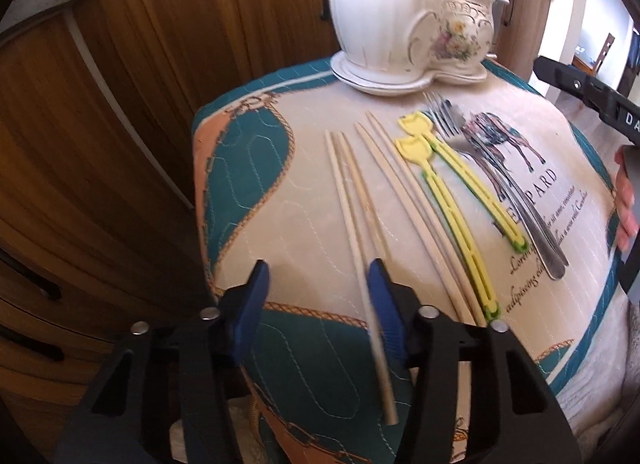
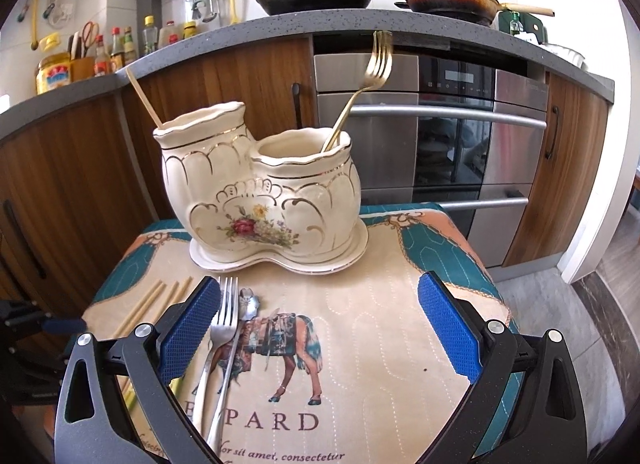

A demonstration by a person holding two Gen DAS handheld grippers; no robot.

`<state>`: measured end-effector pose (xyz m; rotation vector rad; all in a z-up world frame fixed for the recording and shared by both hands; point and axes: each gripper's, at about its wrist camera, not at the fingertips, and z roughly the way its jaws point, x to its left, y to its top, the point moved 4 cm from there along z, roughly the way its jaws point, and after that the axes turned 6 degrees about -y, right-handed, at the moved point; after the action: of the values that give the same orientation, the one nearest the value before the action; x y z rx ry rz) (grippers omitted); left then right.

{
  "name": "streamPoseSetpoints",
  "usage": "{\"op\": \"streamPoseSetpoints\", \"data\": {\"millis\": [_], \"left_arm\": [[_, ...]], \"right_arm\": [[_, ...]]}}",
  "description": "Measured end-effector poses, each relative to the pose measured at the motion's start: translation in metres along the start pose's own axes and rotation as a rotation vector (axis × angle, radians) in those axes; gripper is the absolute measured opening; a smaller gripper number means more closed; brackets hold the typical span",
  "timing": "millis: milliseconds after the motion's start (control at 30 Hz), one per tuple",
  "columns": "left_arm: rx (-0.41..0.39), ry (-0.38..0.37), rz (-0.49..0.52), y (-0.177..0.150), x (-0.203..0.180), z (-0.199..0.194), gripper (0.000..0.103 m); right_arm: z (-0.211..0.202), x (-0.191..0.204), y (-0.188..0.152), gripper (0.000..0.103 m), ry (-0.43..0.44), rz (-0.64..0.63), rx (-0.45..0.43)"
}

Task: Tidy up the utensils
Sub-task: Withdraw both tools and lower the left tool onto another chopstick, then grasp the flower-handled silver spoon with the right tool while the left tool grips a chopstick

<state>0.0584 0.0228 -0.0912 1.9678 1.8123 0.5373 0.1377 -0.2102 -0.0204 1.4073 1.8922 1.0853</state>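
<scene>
Left wrist view: your left hand-held gripper (image 1: 318, 296) stands half open around one chopstick (image 1: 370, 304), which touches only the right pad and could roll away. Right hand-held gripper (image 2: 320, 328) gapes empty. On the table (image 1: 312, 223): five wooden chopsticks, two yellow sticks (image 1: 452, 199), two forks (image 1: 516, 199); ceramic holder (image 2: 260, 183) beyond.

Quilted mat (image 1: 280, 223) — holder saucer (image 2: 356, 254), chopsticks (image 1: 404, 199), forks (image 2: 222, 320) directly on it.

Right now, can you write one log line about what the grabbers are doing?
left gripper: jaws around chopstick, not clamped | right gripper: open, empty, over forks | holder: gold fork, one chopstick
</scene>
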Motion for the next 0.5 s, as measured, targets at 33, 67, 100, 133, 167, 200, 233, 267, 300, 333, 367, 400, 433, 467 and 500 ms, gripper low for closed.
{"op": "streamPoseSetpoints", "data": {"millis": [33,67,100,133,167,200,233,267,300,333,367,400,433,467,500], "left_arm": [[0.003,-0.007,0.001,0.0,-0.001,0.0,0.044],[0.006,-0.015,0.002,0.0,-0.003,0.0,0.038],[0.011,-0.027,0.003,0.001,-0.005,0.0,0.037],[0.013,-0.036,0.0,0.001,-0.006,0.0,0.035],[0.013,-0.045,-0.005,0.002,-0.005,0.001,0.031],[0.013,-0.062,-0.019,0.003,-0.004,0.002,0.031],[0.01,-0.073,-0.03,0.005,-0.003,0.004,0.031],[0.005,-0.077,-0.039,0.007,-0.001,0.005,0.028],[0.002,-0.074,-0.042,0.008,0.001,0.006,0.026],[-0.002,-0.067,-0.043,0.009,0.002,0.006,0.021],[-0.004,-0.061,-0.043,0.009,0.003,0.006,0.015],[-0.005,-0.061,-0.043,0.009,0.003,0.006,0.012],[-0.007,-0.064,-0.044,0.008,0.003,0.006,0.007],[-0.01,-0.066,-0.045,0.008,0.004,0.006,0.004],[-0.013,-0.067,-0.045,0.008,0.004,0.006,0.004]], "right_arm": [[0.0,0.0,0.0,0.098,0.0,-0.001,-0.001],[-0.001,0.0,0.0,0.098,0.001,-0.001,0.0],[-0.001,0.0,0.0,0.098,0.001,0.0,0.001],[0.0,0.001,-0.001,0.098,0.005,-0.001,0.003],[0.0,0.001,-0.001,0.098,0.007,-0.002,0.006],[0.0,0.002,-0.001,0.098,0.009,-0.005,0.007],[-0.001,0.003,-0.001,0.098,0.012,-0.01,0.01],[0.0,0.004,-0.002,0.098,0.017,-0.017,0.016],[0.0,0.006,-0.003,0.098,0.026,-0.026,0.025],[0.0,0.009,-0.005,0.098,0.042,-0.043,0.045],[0.002,0.014,-0.007,0.098,0.059,-0.061,0.069],[0.003,0.017,-0.01,0.098,0.071,-0.077,0.089],[0.005,0.02,-0.012,0.098,0.08,-0.088,0.106],[0.007,0.023,-0.015,0.096,0.089,-0.101,0.125],[0.009,0.027,-0.018,0.095,0.096,-0.115,0.141]]}}
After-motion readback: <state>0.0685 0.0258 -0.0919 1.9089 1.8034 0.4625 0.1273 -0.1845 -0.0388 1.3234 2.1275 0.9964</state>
